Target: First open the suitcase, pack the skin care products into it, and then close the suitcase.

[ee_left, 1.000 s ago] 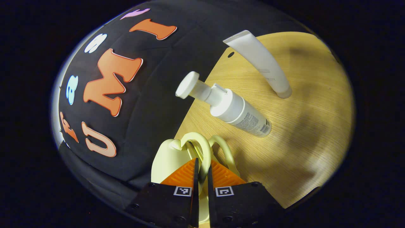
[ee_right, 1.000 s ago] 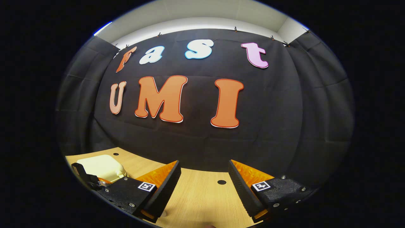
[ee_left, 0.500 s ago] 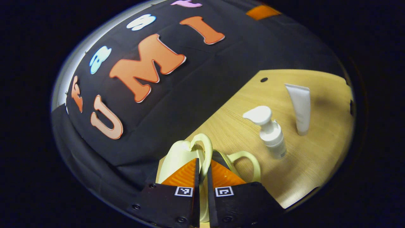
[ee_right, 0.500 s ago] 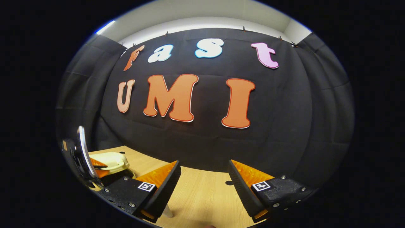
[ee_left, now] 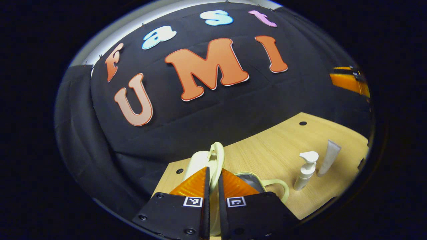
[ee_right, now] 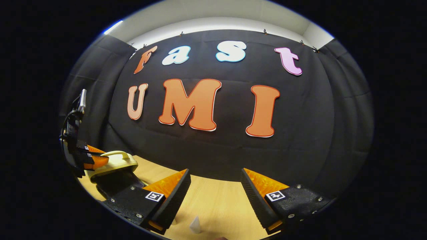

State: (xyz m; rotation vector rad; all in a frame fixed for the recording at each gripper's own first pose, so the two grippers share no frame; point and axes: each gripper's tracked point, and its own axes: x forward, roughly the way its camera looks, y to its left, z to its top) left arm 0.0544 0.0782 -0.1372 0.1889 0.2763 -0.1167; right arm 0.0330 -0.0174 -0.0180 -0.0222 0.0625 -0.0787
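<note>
Cream plastic, the suitcase lid's handle (ee_left: 217,160) sat pinched in the closed left tongs (ee_left: 212,175) at six o'clock, the lid raised off the worktop (ee_left: 267,150). At four o'clock stood a pump bottle (ee_left: 305,171) and tube (ee_left: 328,158). The right tongs (ee_right: 215,181) gaped, holding nothing.
</note>
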